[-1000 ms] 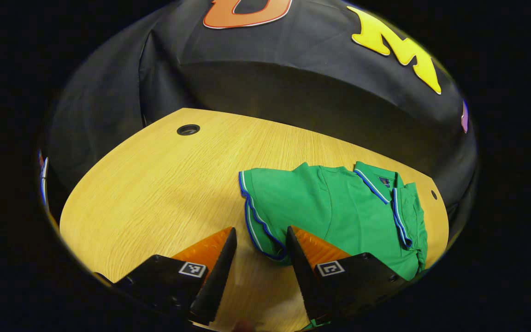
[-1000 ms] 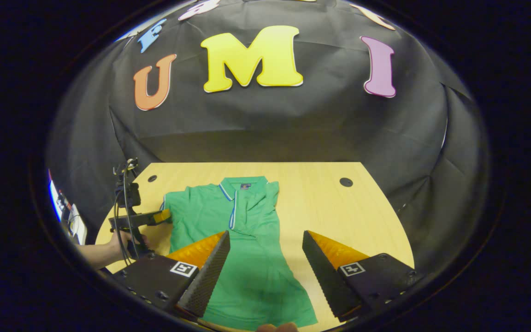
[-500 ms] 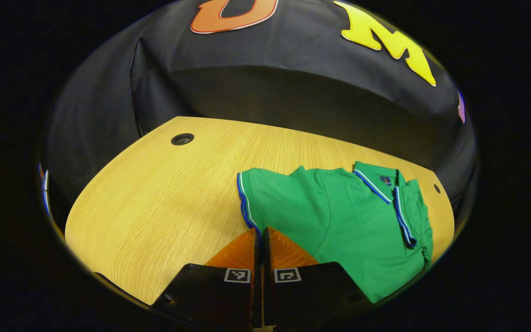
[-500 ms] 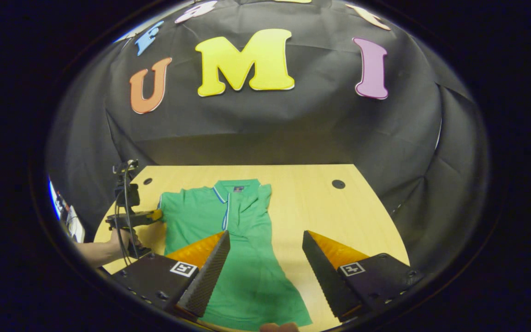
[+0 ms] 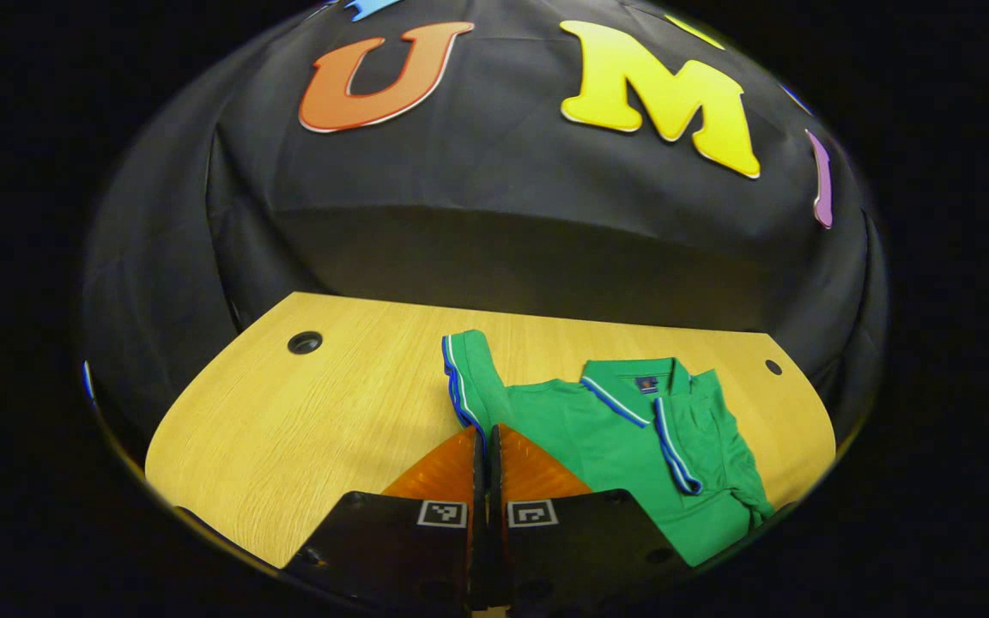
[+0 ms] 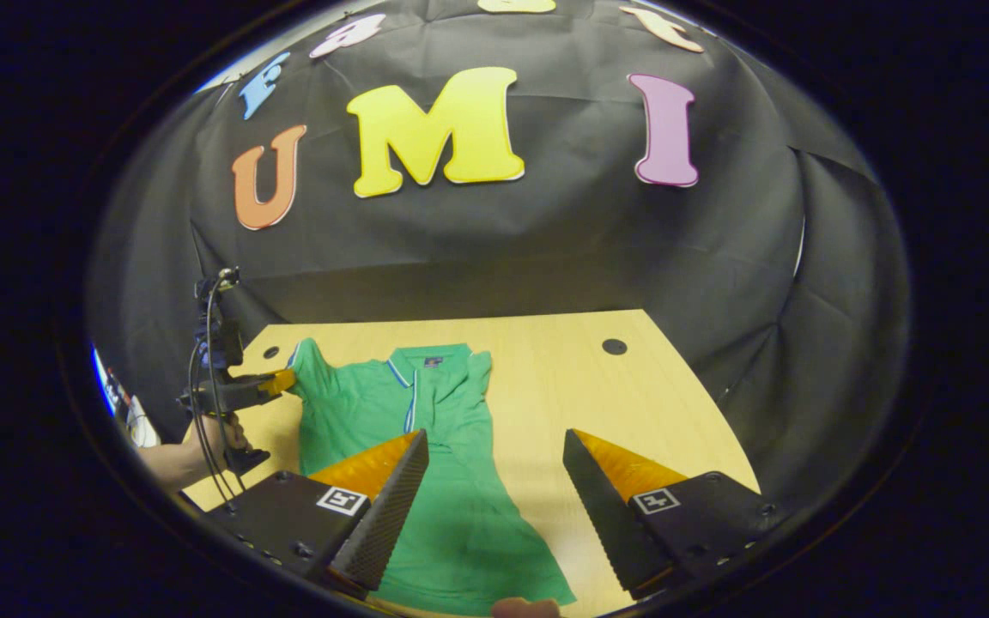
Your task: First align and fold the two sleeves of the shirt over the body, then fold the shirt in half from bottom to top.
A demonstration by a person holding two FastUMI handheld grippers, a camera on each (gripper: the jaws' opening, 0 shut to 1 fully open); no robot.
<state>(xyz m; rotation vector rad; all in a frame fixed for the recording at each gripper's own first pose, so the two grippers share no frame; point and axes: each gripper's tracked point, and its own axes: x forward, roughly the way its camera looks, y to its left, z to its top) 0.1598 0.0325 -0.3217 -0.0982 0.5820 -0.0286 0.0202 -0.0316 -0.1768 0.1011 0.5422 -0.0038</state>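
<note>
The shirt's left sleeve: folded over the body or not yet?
Not yet: the left tool, shut on the sleeve, holds it raised beside the body.

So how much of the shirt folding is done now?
One sleeve already lies folded over the green shirt, the one on its far side from the left gripper. The left gripper is shut on the other sleeve and has it raised off the table. The right gripper waits open above the shirt. The bottom-to-top fold is not yet done.

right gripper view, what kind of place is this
Probably a staged recording booth, not a home: black cloth wall behind a bare wooden table with cable holes, a green shirt laid out on it, and a hand holding the left gripper.
</note>
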